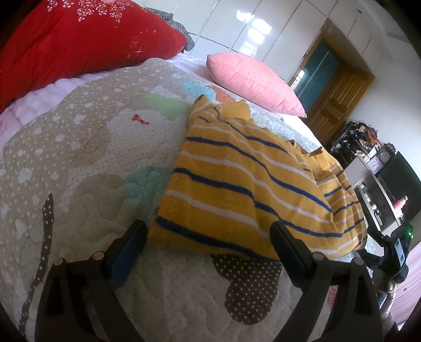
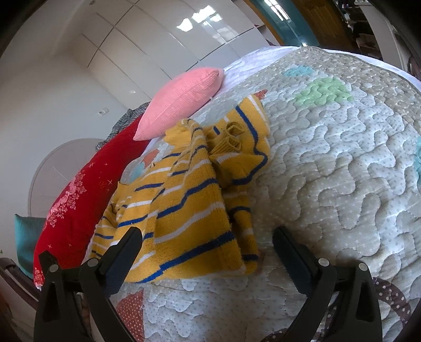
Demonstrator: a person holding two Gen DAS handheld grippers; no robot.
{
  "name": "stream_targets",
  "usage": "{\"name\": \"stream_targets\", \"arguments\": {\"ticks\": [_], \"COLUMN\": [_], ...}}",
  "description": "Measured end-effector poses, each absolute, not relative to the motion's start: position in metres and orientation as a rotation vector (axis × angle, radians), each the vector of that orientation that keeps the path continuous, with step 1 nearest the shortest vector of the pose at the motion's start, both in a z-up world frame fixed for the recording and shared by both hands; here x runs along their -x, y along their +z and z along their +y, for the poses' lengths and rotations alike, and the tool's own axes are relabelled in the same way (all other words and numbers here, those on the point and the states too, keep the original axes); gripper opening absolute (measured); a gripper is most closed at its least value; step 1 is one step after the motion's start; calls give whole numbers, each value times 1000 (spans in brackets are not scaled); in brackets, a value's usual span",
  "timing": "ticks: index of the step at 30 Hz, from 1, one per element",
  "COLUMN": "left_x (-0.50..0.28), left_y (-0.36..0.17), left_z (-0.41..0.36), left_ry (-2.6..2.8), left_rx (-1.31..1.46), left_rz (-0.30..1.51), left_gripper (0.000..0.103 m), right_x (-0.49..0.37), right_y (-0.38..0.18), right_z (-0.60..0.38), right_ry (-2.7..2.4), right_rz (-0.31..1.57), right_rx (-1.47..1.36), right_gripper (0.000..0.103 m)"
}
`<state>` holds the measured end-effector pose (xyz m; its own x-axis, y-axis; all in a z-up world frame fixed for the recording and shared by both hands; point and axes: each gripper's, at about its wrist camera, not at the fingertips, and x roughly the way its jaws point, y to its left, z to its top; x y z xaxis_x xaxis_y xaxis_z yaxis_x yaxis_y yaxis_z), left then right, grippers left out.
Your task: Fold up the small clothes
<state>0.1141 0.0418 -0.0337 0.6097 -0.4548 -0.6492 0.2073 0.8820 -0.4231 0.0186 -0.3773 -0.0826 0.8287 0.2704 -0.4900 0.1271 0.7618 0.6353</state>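
Striped sweater lies folded on the quilted bed, both grippers wide and holding nothing.
Left wrist: left gripper [image 1: 208, 234] spread wide at the yellow striped sweater's [image 1: 242, 179] near hem, on the quilt [image 1: 79, 157]. Right wrist: right gripper [image 2: 208, 239] spread wide over the sweater [image 2: 184, 205], by the pink pillow [image 2: 179, 100].

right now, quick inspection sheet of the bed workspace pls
surface: quilted patchwork bedspread, lying flat
job's things: yellow striped sweater, partly folded, sleeves bunched on top
clutter: pink cushion and red pillow behind the sweater
grippers: left gripper open at the sweater's near edge; right gripper open, holding nothing
cables: nothing seen
surroundings: white wardrobe doors, wooden door, cluttered shelf
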Motion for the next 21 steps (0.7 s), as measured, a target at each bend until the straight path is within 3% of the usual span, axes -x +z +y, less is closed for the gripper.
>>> {"name": "stream_targets", "arguments": {"ticks": [21], "left_x": [-111], "left_y": [-34], "left_z": [47], "left_ry": [-401], "left_rx": [344], "left_rz": [818], "left_gripper": [94], "right_x": [-18], "right_y": [-82], "right_z": [-377], "right_ry": [80], "right_rz": [599], "right_rx": [-709], "right_gripper": [101]}}
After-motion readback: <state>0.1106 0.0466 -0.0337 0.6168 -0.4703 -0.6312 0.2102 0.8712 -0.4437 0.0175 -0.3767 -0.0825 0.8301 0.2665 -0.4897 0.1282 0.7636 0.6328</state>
